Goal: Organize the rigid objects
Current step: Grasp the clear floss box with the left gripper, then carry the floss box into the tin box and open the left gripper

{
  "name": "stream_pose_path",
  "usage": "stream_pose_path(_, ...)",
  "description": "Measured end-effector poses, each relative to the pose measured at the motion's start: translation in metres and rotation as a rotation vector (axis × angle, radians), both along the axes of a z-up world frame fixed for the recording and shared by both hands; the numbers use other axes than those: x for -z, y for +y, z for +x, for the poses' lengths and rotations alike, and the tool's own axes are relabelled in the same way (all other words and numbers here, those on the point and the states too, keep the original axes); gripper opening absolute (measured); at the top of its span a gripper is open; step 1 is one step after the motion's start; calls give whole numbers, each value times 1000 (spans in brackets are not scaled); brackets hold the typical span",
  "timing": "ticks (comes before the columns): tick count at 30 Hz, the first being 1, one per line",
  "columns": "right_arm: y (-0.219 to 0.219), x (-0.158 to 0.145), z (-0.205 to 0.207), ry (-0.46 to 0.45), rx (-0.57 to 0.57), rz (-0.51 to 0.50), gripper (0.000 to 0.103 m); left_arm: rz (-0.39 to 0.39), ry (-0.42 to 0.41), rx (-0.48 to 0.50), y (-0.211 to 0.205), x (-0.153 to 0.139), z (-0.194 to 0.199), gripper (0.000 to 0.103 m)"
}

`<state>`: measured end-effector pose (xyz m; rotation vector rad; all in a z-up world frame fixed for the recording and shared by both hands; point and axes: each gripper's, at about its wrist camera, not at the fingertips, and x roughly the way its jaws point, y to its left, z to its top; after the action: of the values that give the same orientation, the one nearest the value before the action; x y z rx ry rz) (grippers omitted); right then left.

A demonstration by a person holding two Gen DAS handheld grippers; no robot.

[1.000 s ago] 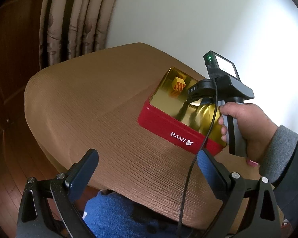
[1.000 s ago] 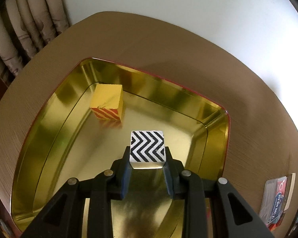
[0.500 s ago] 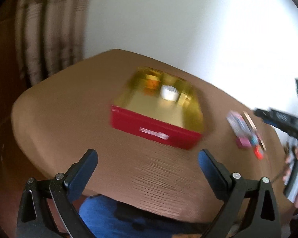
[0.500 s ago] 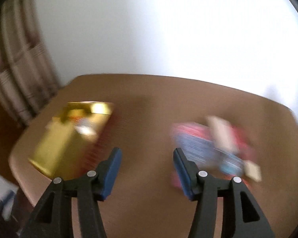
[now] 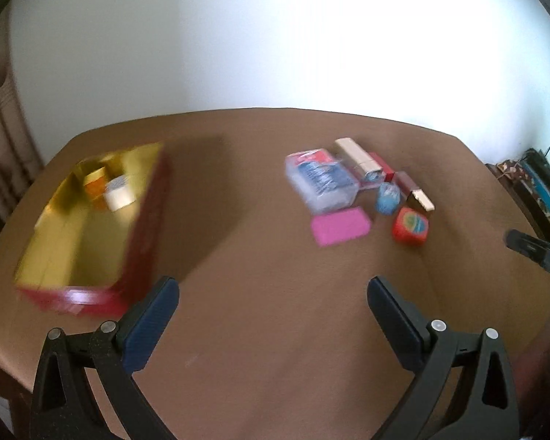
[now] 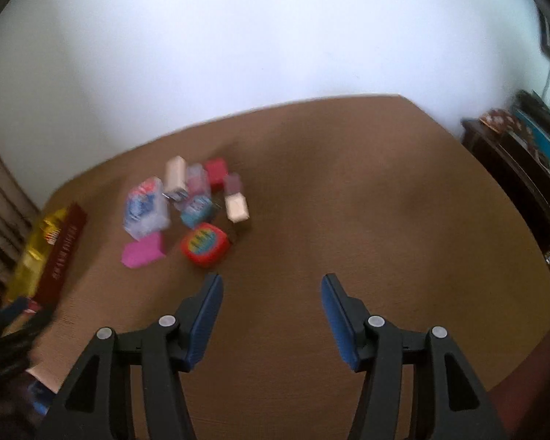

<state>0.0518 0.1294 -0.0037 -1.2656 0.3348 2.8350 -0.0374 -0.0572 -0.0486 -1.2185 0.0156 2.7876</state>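
Sitting at about nine o'clock on the worktop (image 5: 275, 330) in the left wrist view, the tin (image 5: 91, 293) is a shallow rectangular box with a mirror-bright gold inside and glossy red outer walls. Two small cubes rest at its far end: an orange block (image 5: 93, 187) and, touching it, a pale block (image 5: 118, 194) whose pattern is too blurred to read.

Well apart from the tin, toward one o'clock, a loose cluster of rigid pieces lies on the cloth. A clear plastic pack (image 5: 321, 179) with blue and red print is the largest. Just in front of it lies a flat pink slab (image 5: 339, 225) with rounded corners. A cream bar (image 5: 355, 152) lies behind the pack, a small blue piece (image 5: 387, 198) beside it, and a red cube (image 5: 410, 225) with a coloured round mark on top sits at the cluster's near right corner. Beside the cube is a dark red stick with a cream end (image 5: 418, 194).

The worktop wears a brown, finely ribbed cover with rounded edges.

The left tool (image 5: 273, 293) stands wide, its blue pads bare, nothing between them. The right tool (image 6: 271, 286) has just been opening and stands half spread and bare, over plain cloth at five o'clock from the cluster in its own view.
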Motion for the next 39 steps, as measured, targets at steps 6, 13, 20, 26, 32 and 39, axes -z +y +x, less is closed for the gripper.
stream_pose_path(6,-5,-24,13,54,-50,56,60,-28,-27,-47,45,10,-72,101)
stream_pose_path(13,18,-13,8,17,-22,-37,60,-73,-121,-126,60,40,-128,101)
stream_pose_path(20,16,-10,6,12,-1,-73,60,-96,-174,-164,61,61,-163,96)
stream_pose_path(26,7,-12,9,10,-28,-69,60,-67,-169,-154,49,53,-165,57)
stream_pose_path(32,-1,-16,12,23,-42,-51,60,-98,-44,-141,33,0,-139,57)
stream_pose_path(39,-4,-19,17,32,-38,-23,60,-130,87,-169,3,-69,-116,57)
